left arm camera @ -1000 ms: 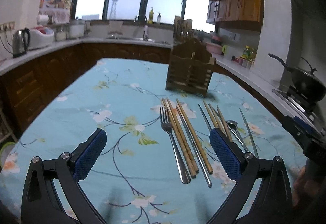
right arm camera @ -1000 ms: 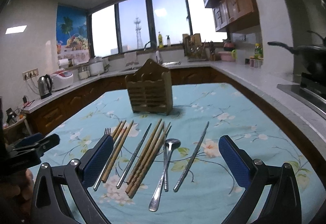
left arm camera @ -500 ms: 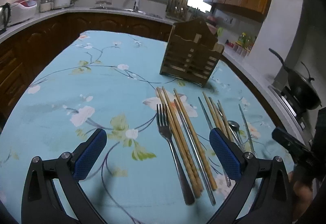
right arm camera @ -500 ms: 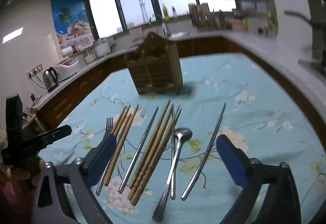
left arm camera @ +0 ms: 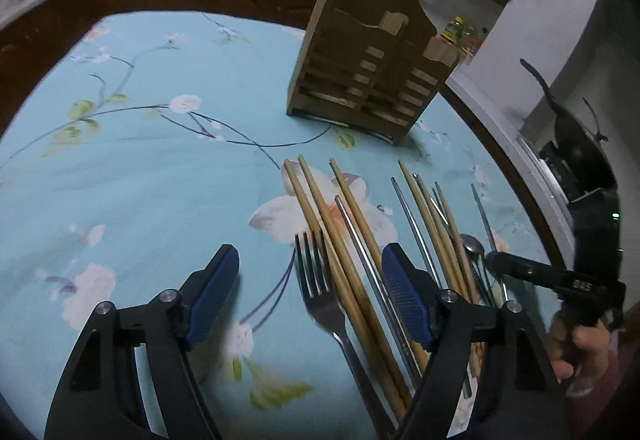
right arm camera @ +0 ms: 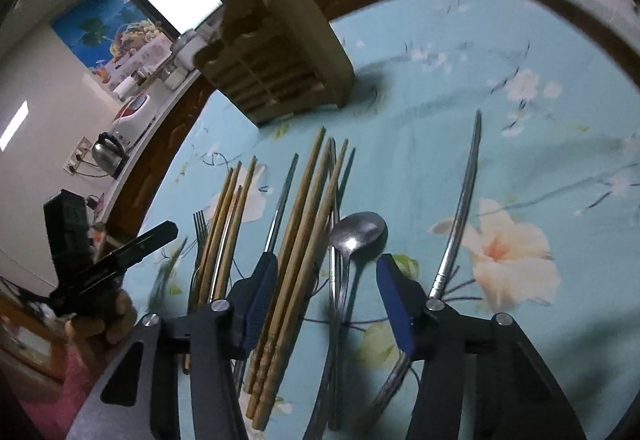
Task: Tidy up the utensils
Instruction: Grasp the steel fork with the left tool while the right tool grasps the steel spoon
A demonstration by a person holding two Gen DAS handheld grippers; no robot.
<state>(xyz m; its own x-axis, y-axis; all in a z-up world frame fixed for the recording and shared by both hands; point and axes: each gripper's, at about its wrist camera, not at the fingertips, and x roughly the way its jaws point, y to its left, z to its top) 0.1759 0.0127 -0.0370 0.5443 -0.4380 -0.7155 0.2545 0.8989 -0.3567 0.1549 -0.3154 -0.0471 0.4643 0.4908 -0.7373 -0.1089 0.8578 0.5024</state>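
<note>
Utensils lie in a row on the floral tablecloth in front of a wooden slatted utensil holder (left arm camera: 370, 60), which also shows in the right wrist view (right arm camera: 276, 52). My left gripper (left arm camera: 310, 296) is open, low over a steel fork (left arm camera: 320, 296) and wooden chopsticks (left arm camera: 336, 232). My right gripper (right arm camera: 326, 298) is open, its jaws either side of wooden chopsticks (right arm camera: 304, 236) and a steel spoon (right arm camera: 352, 240). A long metal chopstick (right arm camera: 460, 208) lies to the right of it.
The turquoise tablecloth (left arm camera: 140, 180) covers the table. A dark wok (left arm camera: 572, 128) sits on a stove at the right. A kettle (right arm camera: 108, 152) and a rice cooker stand on the counter beyond the table's left edge.
Both grippers have moved down and forward toward the utensils. The right gripper's jaws have narrowed around the chopsticks and spoon. Nothing has been taken hold of.
</note>
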